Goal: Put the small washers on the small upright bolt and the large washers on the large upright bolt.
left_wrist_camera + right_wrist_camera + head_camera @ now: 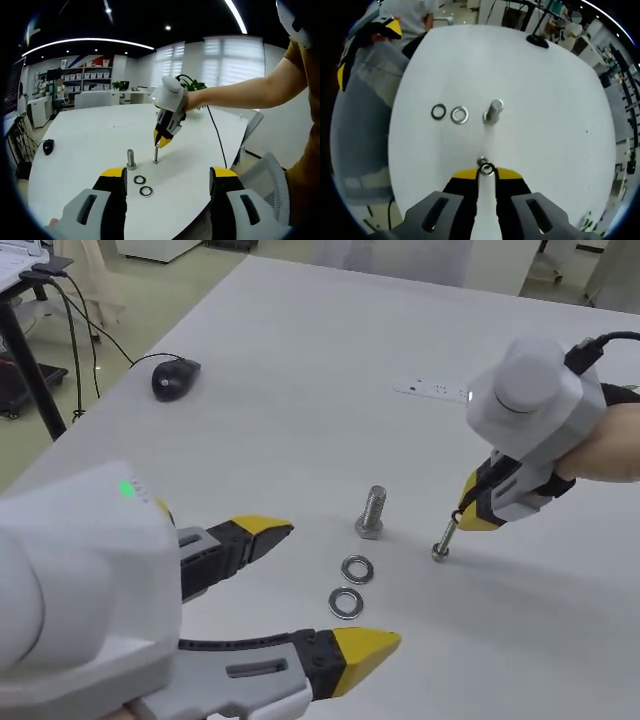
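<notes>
The large upright bolt (372, 512) (131, 159) (493, 112) stands mid-table, and the thin small bolt (442, 543) (156, 155) (482, 161) stands to its right. Two large washers (357, 568) (346, 602) (460, 115) (438, 111) lie flat in front of the large bolt. My right gripper (463, 515) (161, 141) (486, 172) points down, its tips just above the small bolt's top, shut on a small washer (486, 169). My left gripper (342, 585) (169, 180) is open near the table's front, its jaws wide apart on either side of the large washers.
A black mouse (175, 377) with its cable lies at the far left of the white table (300, 360). A white power strip (432, 390) lies behind the right gripper. Chairs and desks stand beyond the table's edges.
</notes>
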Demonstrator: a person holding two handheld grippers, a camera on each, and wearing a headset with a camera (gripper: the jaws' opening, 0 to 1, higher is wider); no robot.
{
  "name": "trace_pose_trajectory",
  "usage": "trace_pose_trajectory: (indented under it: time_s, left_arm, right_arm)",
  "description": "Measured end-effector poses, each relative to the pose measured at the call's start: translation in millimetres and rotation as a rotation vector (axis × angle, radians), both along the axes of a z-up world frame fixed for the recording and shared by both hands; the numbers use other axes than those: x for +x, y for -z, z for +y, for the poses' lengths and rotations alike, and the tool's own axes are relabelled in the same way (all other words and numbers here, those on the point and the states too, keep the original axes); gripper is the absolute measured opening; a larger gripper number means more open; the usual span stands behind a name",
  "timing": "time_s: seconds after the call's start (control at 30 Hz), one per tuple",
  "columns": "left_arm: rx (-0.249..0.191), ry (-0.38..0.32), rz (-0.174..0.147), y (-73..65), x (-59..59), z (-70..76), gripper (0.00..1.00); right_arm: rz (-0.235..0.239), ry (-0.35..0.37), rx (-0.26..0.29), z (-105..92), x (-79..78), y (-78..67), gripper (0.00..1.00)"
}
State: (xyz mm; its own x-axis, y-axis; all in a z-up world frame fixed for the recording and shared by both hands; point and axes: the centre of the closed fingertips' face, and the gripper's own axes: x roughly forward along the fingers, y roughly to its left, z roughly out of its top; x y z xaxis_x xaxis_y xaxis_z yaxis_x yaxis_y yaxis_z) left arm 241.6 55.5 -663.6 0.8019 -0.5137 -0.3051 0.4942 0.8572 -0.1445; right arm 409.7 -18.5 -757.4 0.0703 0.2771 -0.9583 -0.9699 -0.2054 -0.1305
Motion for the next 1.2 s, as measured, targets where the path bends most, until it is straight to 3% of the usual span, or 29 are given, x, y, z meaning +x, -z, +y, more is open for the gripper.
trace_pose_trajectory:
  time_s: [0.27, 0.57, 0.93, 1.2]
  left_arm:
    - [-0.006, -0.006, 0.008, 2.9, 0.5, 1.6, 0.66]
    - [-0.012, -0.012, 0.014, 4.5, 0.3, 1.7, 0.66]
    - [-0.011, -0.015, 0.030, 8.8, -0.2, 2.5, 0.66]
    - [-0.012, -0.023, 0.039, 11.9, 0.2, 3.8, 0.66]
  right_arm:
    - [0.000, -0.011, -0.020, -0.4, 1.7, 8.0, 0.12]
    - [-0.002, -0.049, -0.060, 1.2, -0.4, 26.7, 0.12]
    - [0.009, -0.071, -0.057, 1.9, 0.1, 48.9, 0.13]
    - [0.015, -0.070, -0.047, 0.3, 1.0, 52.1, 0.14]
